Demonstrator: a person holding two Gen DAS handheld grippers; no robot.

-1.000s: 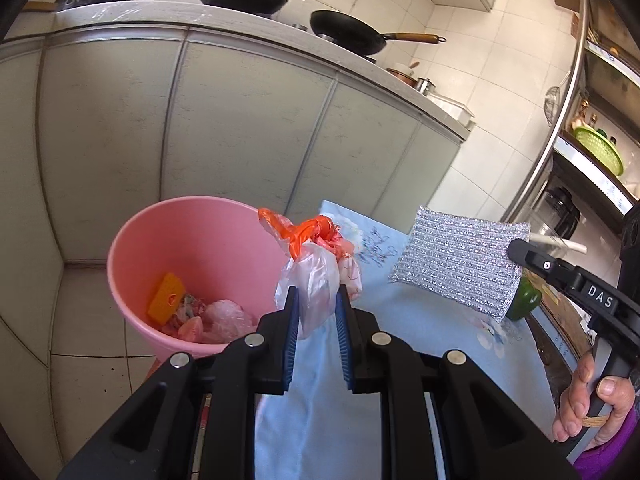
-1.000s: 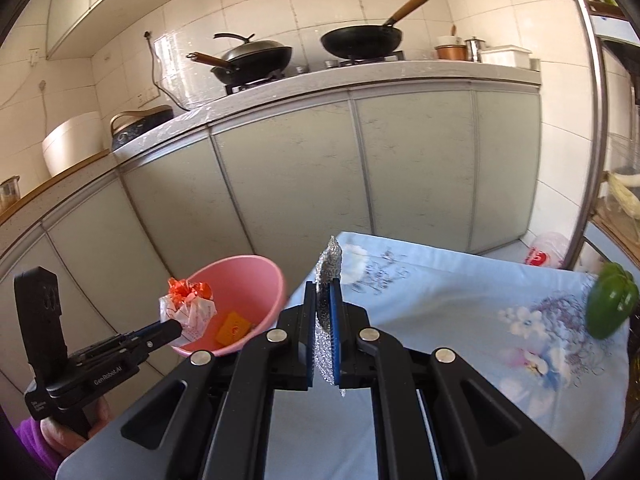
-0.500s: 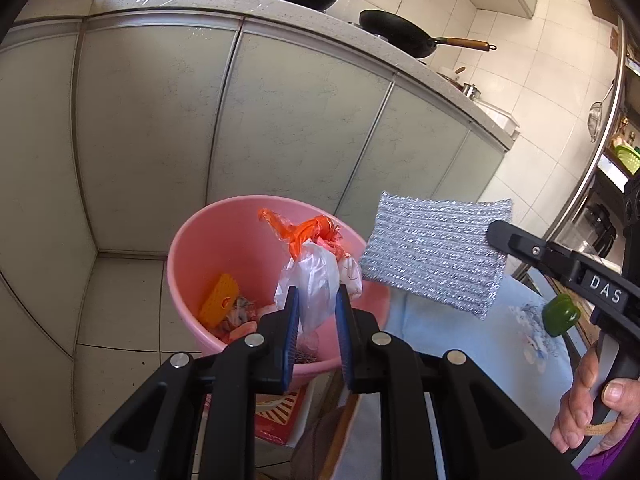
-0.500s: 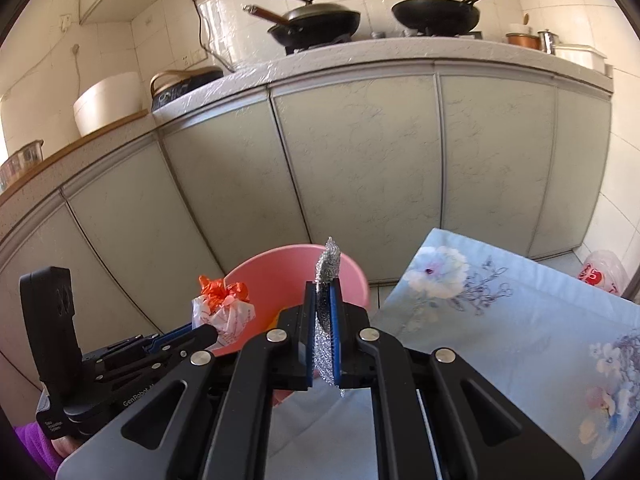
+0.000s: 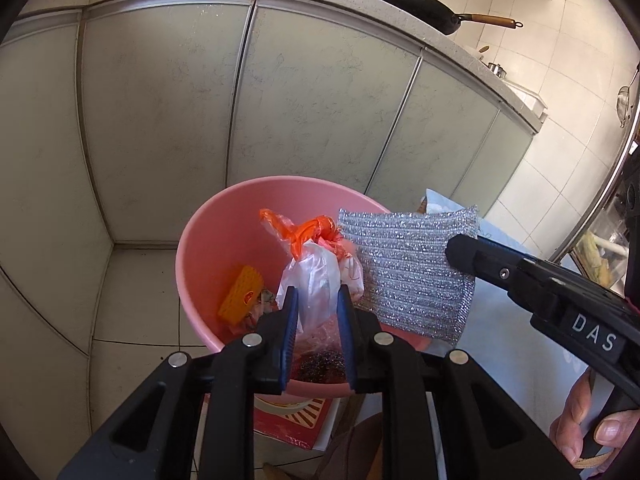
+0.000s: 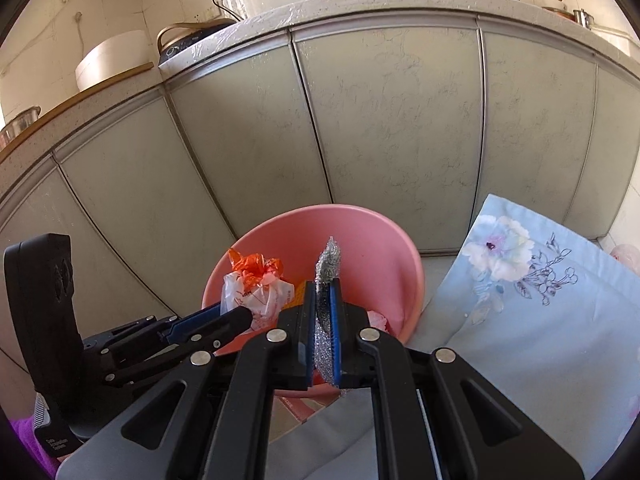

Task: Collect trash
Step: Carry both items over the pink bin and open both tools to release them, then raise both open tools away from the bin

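A pink bin [image 5: 208, 248] stands on the floor by the cabinets, holding a yellow packet [image 5: 240, 300] and other wrappers; it also shows in the right wrist view [image 6: 380, 248]. My left gripper [image 5: 317, 300] is shut on a tied clear plastic bag with an orange knot [image 5: 316, 264], held over the bin's mouth; the bag shows in the right wrist view [image 6: 256, 292] too. My right gripper [image 6: 323, 308] is shut on a silver scouring pad [image 6: 328, 268], held edge-up over the bin's right rim. The pad [image 5: 412, 268] hangs just right of the bag.
A table with a light blue floral cloth [image 6: 520, 304] sits right of the bin. Grey cabinet doors [image 5: 304, 100] stand behind it, with pans [image 5: 420, 4] on the counter. A red and white box [image 5: 292, 420] lies under the bin. The tiled floor [image 5: 136, 304] lies to the left.
Both grippers have moved left off the table with their loads and now hang over the pink bin. The bag and the pad have drawn close together.
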